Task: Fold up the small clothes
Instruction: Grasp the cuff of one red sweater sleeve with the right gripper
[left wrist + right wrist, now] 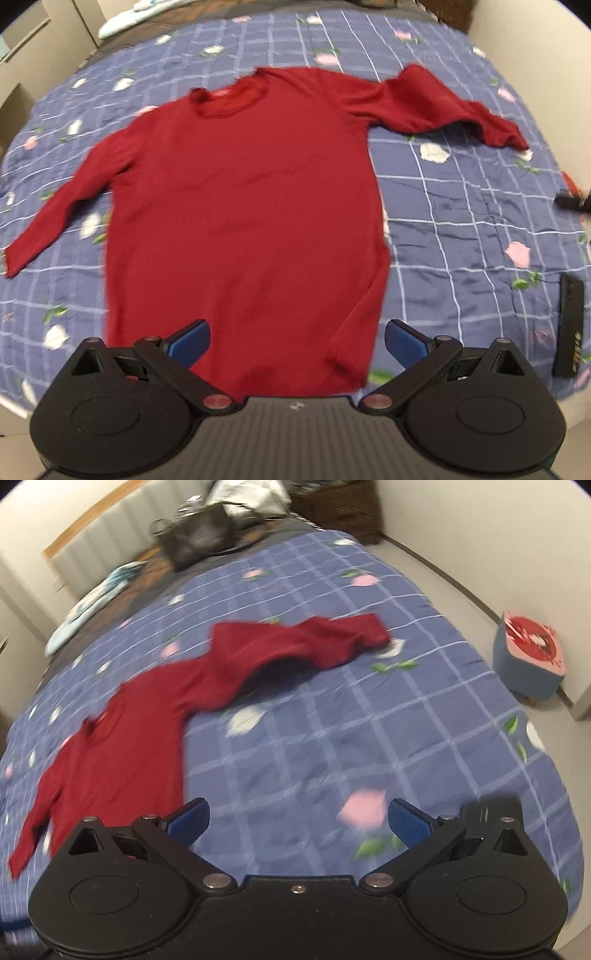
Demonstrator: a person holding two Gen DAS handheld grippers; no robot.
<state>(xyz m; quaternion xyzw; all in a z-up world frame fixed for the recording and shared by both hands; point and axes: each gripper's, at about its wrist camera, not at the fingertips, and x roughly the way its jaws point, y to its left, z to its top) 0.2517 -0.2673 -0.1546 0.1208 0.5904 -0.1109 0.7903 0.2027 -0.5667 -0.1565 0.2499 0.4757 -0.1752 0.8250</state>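
Left wrist view: red sweater (240,206) lies flat lengthwise, collar pointing away, hem between left gripper's (297,341) spread fingers (190,341).

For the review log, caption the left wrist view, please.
Open left gripper above the hem of a red sweater spread flat on a blue floral quilt.

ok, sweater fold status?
Done: red sweater is spread face-up on the quilt. In hand: nothing; left gripper and right gripper are both open. Left: every fold; the bunched right sleeve likely needs flattening first.
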